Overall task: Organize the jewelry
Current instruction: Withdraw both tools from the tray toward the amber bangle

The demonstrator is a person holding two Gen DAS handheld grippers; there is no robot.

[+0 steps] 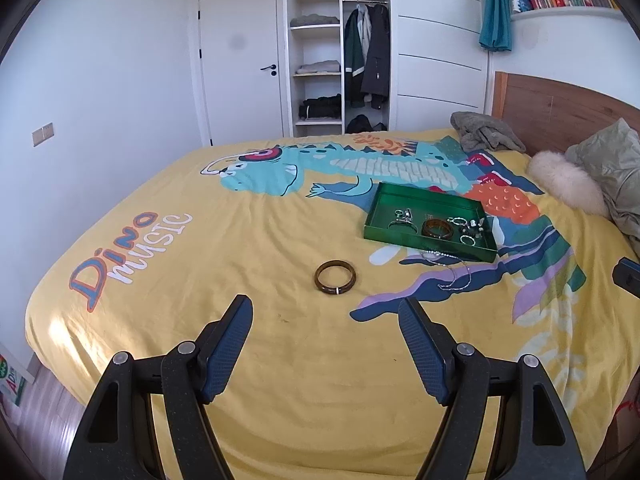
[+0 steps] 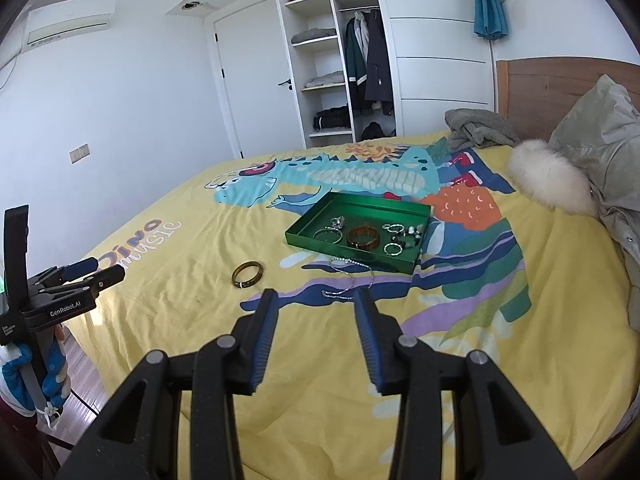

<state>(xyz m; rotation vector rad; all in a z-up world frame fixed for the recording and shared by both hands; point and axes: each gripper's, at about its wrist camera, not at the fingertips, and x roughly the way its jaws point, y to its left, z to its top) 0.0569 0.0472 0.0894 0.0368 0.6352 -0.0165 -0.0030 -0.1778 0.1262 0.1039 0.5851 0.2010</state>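
Advance the spread, empty left claw (image 1: 325, 322) to the dark bangle (image 1: 335, 277) lying just ahead on the bed (image 1: 240, 248), pinch one rim, probably slippery, then carry up-right to the green tray (image 1: 404, 199).

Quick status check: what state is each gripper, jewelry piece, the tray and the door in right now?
Left gripper: open, empty.
Right gripper: open, empty.
Dark bangle: flat on bed, outside tray.
Chain: on bed, beside tray.
Amber bangle: in tray.
Tray: open, holds several pieces.
Door: shut.
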